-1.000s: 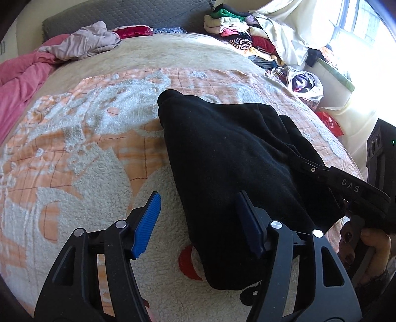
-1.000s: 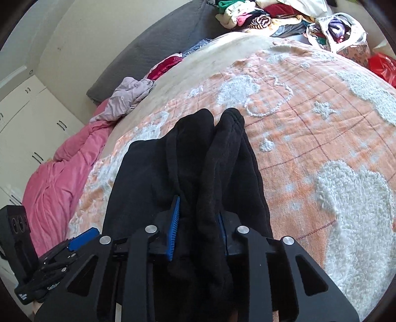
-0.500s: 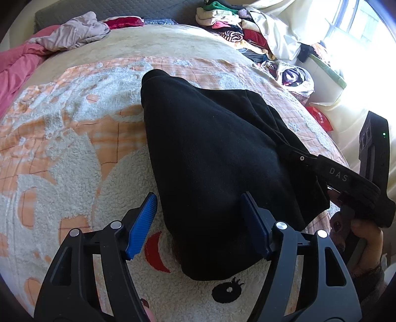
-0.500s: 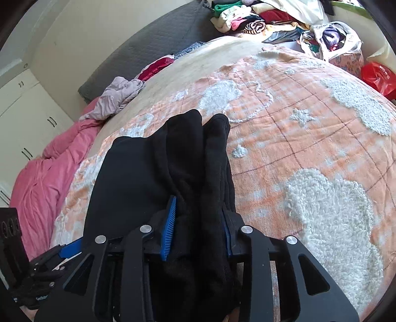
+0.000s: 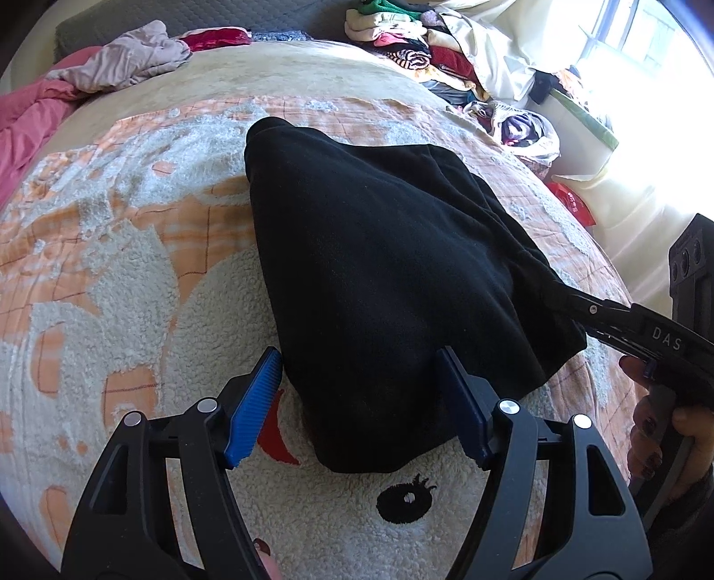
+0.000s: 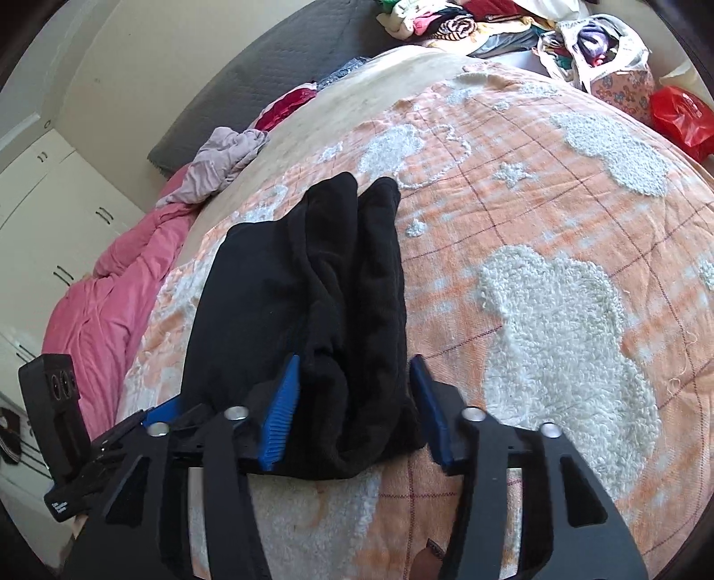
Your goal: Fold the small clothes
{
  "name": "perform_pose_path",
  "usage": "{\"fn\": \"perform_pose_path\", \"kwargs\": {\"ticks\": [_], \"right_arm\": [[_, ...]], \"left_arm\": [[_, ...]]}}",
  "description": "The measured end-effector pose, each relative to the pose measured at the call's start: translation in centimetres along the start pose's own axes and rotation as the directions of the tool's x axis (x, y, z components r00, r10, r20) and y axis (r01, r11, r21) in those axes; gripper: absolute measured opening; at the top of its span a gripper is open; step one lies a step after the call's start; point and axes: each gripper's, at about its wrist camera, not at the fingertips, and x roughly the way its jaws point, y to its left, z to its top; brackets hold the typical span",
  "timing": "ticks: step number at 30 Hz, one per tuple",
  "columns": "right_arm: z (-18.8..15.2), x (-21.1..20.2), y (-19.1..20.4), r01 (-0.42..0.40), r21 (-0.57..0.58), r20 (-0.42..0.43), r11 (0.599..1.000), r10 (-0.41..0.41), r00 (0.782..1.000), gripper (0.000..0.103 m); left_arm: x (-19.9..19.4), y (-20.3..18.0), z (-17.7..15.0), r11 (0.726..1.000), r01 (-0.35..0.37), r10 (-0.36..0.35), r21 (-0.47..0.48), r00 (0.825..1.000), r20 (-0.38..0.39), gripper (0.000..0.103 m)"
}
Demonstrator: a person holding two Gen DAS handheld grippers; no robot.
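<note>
At the far left a rumpled pink quilt [image 5: 22, 116] and a loose mauve-grey garment [image 5: 129, 67] are seen lying at the head of the bed, well apart from the work. The fluffy orange-and-white patterned blanket [image 5: 134, 267] serves as the folding surface. On it, near the middle, the black fleece garment [image 5: 379, 267] is laid in a folded, bunched shape, one long edge doubled into two ridges. The left gripper [image 5: 361, 401] is held spread wide, its blue ribbed pads [image 5: 254, 410] straddling the near end of the cloth without pinching it, seemingly poised for a fresh grip. To the right, the right gripper [image 6: 357, 410] is likewise parted: its pads stand on either side of the thick doubled edge, with a visible gap, so the bundle is judged released onto the blanket. Beyond, a heap of mixed clothes [image 5: 401, 31] is piled at the far right.
</note>
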Motion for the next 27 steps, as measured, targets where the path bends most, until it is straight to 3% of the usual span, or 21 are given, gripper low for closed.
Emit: {"fn": "perform_pose_path", "kwargs": {"ticks": [4,5,7,8,10,12,14,15,18,24,27], "right_arm": [[0.2,-1.5,-0.6,-0.118,0.064,0.066,0.991,0.114,0.991,0.013],[0.3,-1.6,-0.8,-0.096,0.068,0.065,0.993,0.092,0.994,0.012],[0.1,-0.9,-0.9,0.06,0.027,0.029,0.998,-0.06,0.998,0.012],[0.0,-0.6,-0.9,0.098,0.011,0.013,0.995,-0.098,0.995,0.012],[-0.2,-0.4,-0.6,0.107,0.004,0.01,0.994,-0.107,0.994,0.012],[-0.4,-0.4,0.3,0.162,-0.044,0.015,0.986,-0.161,0.987,0.017],[-0.7,-0.2,1.0,0.23,-0.084,0.021,0.97,-0.229,0.973,0.032],[-0.9,-0.2,1.3,0.244,-0.094,0.027,0.965,-0.242,0.97,0.034],[-1.2,-0.5,1.4,0.254,-0.103,0.04,0.962,-0.251,0.967,0.036],[-1.9,-1.2,1.0,0.263,-0.088,0.057,0.961,-0.259,0.964,0.052],[-1.9,-1.7,1.0,0.254,-0.078,0.074,0.964,-0.248,0.966,0.058]], "left_arm": [[-0.5,0.1,-0.1,1.0,0.004,-0.003,-0.01,1.0,0.011,0.063],[-0.7,0.3,-0.1,1.0,0.007,-0.007,-0.014,1.0,0.015,0.063],[-0.7,0.3,-0.3,1.0,0.008,-0.008,-0.018,1.0,0.01,0.063],[-0.7,0.4,-0.4,1.0,0.01,-0.01,-0.021,1.0,0.007,0.063],[-0.6,0.5,-0.5,1.0,0.011,-0.011,-0.024,1.0,0.001,0.063],[-0.5,0.6,-0.6,1.0,0.01,-0.01,-0.027,1.0,-0.002,0.063],[-0.5,0.8,-0.6,0.999,0.01,-0.01,-0.03,1.0,-0.006,0.063],[-0.5,0.8,-0.6,0.999,0.012,-0.012,-0.033,1.0,-0.007,0.063],[-0.8,0.8,-0.7,0.999,0.016,-0.016,-0.039,1.0,-0.007,0.063],[-0.9,1.0,-0.6,0.997,0.03,-0.031,-0.064,0.999,-0.016,0.063],[-1.2,1.2,-0.6,0.996,0.034,-0.036,-0.077,0.999,-0.02,0.069]]}}
